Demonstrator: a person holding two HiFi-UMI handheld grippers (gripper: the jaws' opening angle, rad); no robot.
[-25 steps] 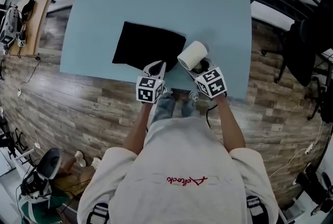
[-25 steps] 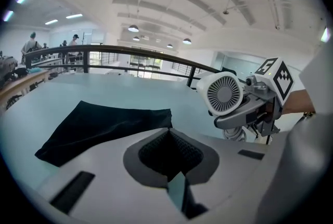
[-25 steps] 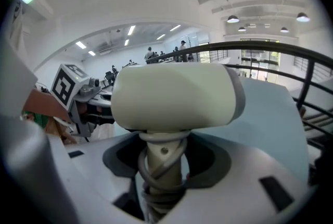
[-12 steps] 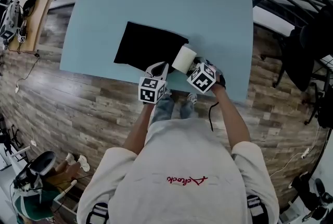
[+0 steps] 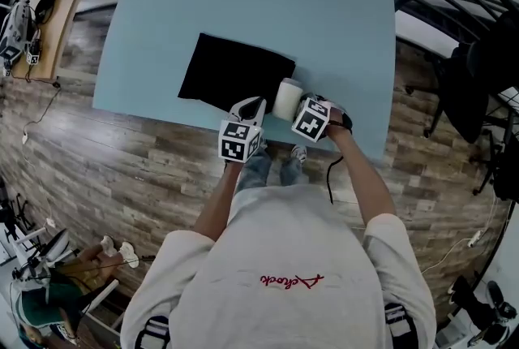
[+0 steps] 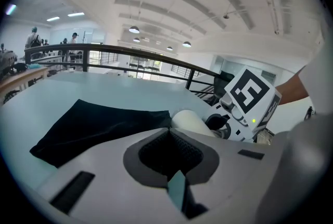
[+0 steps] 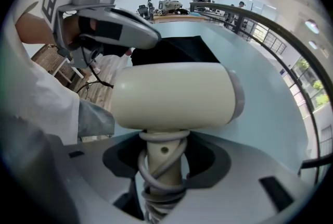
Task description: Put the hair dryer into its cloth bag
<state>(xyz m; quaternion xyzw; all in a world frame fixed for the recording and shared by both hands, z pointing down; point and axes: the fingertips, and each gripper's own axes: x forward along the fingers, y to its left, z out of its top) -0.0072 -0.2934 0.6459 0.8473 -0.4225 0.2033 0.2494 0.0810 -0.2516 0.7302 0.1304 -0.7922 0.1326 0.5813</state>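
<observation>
A black cloth bag [image 5: 235, 75] lies flat on the light blue table [image 5: 340, 23]. My left gripper [image 5: 250, 105] is shut at the bag's near right corner and seems to pinch the cloth there; in the left gripper view the bag [image 6: 93, 126] runs under the shut left gripper [image 6: 169, 137]. The right gripper [image 5: 300, 110] is shut on the handle of a cream hair dryer [image 5: 287, 98], just right of the bag's right edge. In the right gripper view the dryer [image 7: 171, 95] lies across the right gripper [image 7: 161, 165], with its cord wound round the handle.
The table's near edge runs just under both grippers, with the person's legs below it. A dark cable [image 5: 331, 177] hangs by the right forearm. A black chair [image 5: 478, 71] stands at the right, and a wooden bench [image 5: 49, 23] with gear at the far left.
The right gripper has come down and leftward with the hair dryer, rolling as it went, so the dryer now sits close to the bag's right edge. The left gripper has stayed put.
</observation>
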